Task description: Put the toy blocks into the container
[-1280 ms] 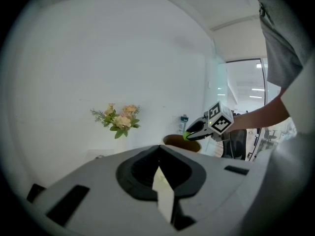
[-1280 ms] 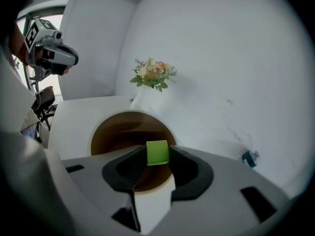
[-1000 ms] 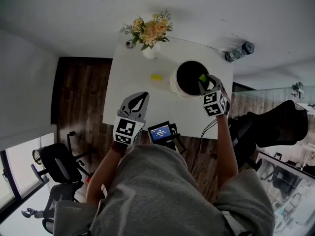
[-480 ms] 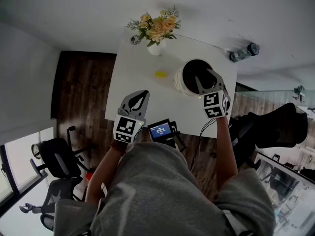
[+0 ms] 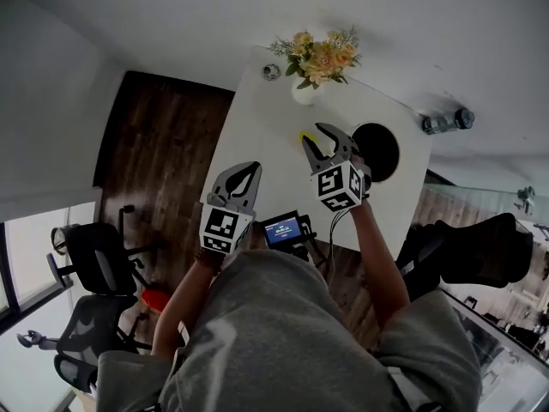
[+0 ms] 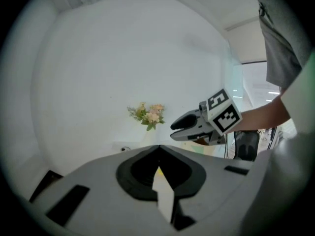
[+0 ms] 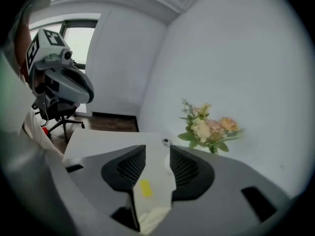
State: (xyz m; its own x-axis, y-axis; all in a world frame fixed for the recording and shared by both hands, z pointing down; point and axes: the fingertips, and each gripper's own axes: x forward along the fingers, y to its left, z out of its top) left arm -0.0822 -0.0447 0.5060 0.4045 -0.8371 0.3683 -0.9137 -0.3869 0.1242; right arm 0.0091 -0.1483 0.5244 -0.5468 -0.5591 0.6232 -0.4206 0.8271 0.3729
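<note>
A small yellow block lies on the white table, left of the white container with its dark inside. My right gripper hovers open just over that block. Its jaws have just been closing a little, and nothing is between them. In the right gripper view the yellow block shows on the table through the gap of the right gripper. My left gripper rests shut near the table's front edge, holding nothing. From the left gripper view the right gripper is seen side-on.
A vase of flowers stands at the table's far edge beside a small round object. A bottle lies at the far right. A device with a screen sits at the front edge. Office chairs stand on the wooden floor at the left.
A second ago my right gripper held a green block over the container, and half a second ago it was empty there. It has since swung left to the yellow block. The left gripper shifted slightly.
</note>
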